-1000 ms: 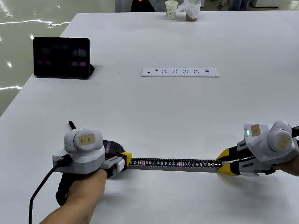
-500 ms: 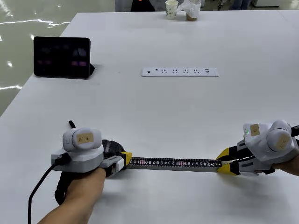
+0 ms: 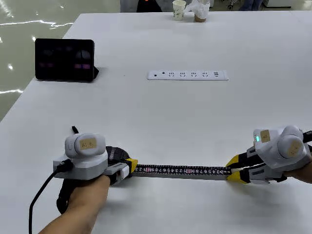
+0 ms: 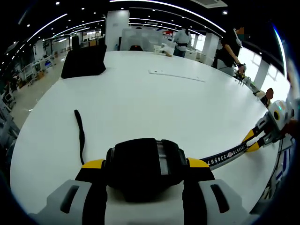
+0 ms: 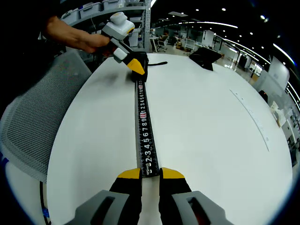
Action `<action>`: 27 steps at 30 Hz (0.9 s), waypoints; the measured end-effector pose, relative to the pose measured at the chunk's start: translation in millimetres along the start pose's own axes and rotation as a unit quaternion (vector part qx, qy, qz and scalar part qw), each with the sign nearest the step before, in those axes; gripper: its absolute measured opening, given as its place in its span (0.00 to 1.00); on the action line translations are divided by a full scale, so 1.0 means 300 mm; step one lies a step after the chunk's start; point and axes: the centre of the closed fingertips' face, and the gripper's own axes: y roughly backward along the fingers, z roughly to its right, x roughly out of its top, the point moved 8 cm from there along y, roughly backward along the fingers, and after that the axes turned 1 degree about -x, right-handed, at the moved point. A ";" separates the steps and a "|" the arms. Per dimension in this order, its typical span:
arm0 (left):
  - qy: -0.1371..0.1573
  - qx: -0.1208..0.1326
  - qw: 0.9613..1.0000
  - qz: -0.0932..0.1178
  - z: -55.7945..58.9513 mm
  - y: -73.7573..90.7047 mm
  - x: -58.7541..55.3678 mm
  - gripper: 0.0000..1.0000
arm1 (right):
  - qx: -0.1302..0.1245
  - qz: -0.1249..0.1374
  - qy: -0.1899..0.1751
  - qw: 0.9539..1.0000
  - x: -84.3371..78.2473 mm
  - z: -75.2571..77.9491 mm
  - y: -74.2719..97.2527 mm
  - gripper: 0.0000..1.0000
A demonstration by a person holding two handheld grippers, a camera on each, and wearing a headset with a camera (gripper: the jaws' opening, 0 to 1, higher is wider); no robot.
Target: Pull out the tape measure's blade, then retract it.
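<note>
The white worktop (image 3: 195, 112) carried the blade (image 3: 180, 170) pulled out flat near its front edge, with the long axis running left to right along that edge. The left gripper (image 3: 127, 167) was clamped around the black case (image 4: 145, 166) at the blade's left end. The right gripper (image 3: 233, 168), jaws nearly closed, pinched the free end. Retracting would likely mean travelling straight along that axis toward the case.

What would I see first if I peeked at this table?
A black numbered blade stretches across the table's near side. The left claw grips the tape measure's case at one end; the right claw pinches the blade's tip at the other. A dark tablet stands far left.
</note>
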 end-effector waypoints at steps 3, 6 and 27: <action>0.001 -0.001 1.000 0.000 0.000 0.000 0.000 0.60 | 0.000 0.000 0.000 1.000 0.001 0.000 0.001 0.10; 0.002 -0.001 1.000 -0.001 -0.001 0.000 0.001 0.60 | 0.000 0.000 0.001 1.000 0.001 0.000 0.001 0.10; 0.007 -0.003 1.000 -0.003 -0.004 -0.001 0.004 0.60 | 0.006 0.006 0.002 1.000 0.035 -0.006 -0.024 0.10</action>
